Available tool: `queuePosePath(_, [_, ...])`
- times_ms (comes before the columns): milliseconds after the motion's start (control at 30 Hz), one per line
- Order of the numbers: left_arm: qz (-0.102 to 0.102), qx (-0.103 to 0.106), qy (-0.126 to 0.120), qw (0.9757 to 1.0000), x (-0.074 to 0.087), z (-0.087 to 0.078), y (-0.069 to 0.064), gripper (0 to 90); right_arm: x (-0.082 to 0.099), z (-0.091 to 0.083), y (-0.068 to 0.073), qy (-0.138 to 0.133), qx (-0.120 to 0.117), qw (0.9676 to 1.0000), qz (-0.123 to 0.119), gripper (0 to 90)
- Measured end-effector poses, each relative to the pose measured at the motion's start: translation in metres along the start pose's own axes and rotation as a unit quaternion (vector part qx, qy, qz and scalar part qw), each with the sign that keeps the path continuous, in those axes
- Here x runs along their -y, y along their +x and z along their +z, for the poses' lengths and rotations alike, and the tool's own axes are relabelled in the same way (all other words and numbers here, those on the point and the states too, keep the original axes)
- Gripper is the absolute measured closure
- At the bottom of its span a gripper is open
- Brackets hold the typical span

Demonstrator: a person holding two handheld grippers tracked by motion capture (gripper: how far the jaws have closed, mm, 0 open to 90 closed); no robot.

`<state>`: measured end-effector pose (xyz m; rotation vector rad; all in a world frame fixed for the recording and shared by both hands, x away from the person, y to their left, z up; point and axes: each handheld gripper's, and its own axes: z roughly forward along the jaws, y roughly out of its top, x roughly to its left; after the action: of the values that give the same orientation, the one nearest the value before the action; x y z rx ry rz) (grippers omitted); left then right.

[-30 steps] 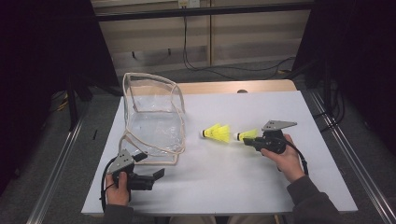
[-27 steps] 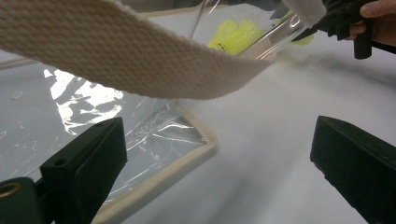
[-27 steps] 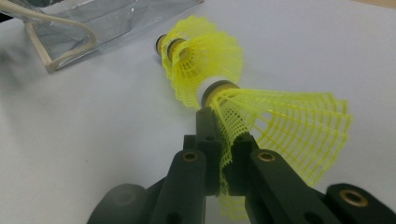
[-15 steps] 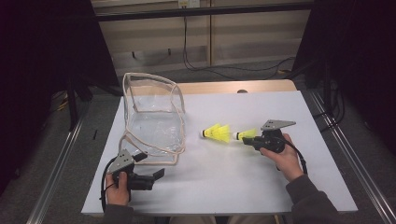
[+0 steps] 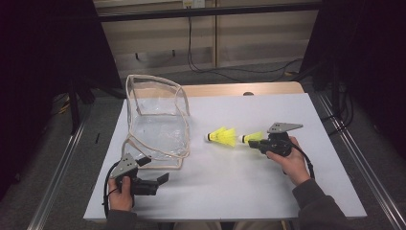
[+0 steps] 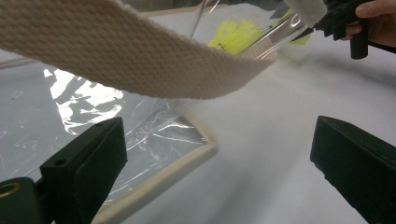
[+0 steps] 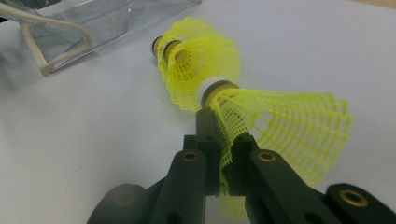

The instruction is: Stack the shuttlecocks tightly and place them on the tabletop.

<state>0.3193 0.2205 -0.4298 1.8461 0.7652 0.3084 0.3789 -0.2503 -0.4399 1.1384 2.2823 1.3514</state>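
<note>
A person at a white table [image 5: 230, 191] pinches a yellow shuttlecock [image 7: 280, 126] by its mesh skirt, the right gripper [image 7: 223, 140] closed on the netting just behind the cork, while a second shuttlecock [image 5: 221, 137] lies on the table just ahead of it, between the gripper and a clear bag [image 5: 155, 122]. The left gripper [image 6: 219, 154] rests near the bag's front corner, jaws wide apart and holding nothing, the bag's cloth strap [image 6: 116, 56] arching across its view. The shuttlecock looks feather-light and springy; its thin skirt would likely crumple under a hard squeeze, so the firmer spot is probably low on the skirt near the cork. The bag appears limp and slick, its woven trim and strap the surest places to take hold.
</note>
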Motion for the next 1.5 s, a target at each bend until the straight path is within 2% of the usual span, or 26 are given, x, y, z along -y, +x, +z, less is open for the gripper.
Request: queuePosePath(1500, [-0.001,-0.001,0.0,1.0,0.0003,-0.0001,0.0,3.7,-0.0064,0.0084,-0.0002,-0.002,0.004,1.0,0.0,87.6])
